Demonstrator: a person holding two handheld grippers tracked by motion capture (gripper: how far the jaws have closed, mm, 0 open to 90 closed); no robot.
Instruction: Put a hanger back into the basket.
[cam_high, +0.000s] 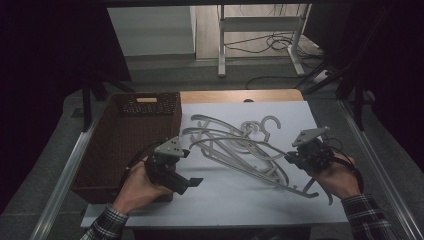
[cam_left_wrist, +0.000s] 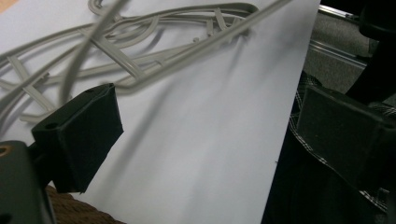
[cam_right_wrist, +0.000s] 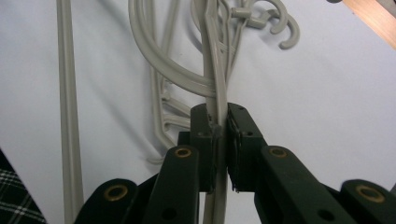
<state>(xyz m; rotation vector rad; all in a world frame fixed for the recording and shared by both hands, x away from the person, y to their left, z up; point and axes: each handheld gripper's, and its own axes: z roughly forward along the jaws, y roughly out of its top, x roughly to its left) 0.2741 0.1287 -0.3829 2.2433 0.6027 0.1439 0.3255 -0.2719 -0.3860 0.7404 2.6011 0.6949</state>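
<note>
Hanger (cam_right_wrist: 215, 93) sits clamped in the right tool (cam_right_wrist: 223, 126) to pull it free of the pile (cam_high: 235, 142), while the left tool (cam_high: 186, 181) waits open at 8 o'clock.

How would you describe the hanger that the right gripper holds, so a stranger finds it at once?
On the white sheet, right of the brown basket, lies a tangle of grey plastic hangers. The held hanger is the one at the heap's right end. Unlike the others, it is pinched between the right gripper's closed black jaws.

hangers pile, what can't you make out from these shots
- Hangers, high view: tangled and overlapping, so the count is unclear.
- Clamped hanger, right gripper view: the jaws hide the gripped stretch.
- Basket, high view: dim inside, contents unreadable.
- Left gripper: nothing visible between its jaws.
</note>
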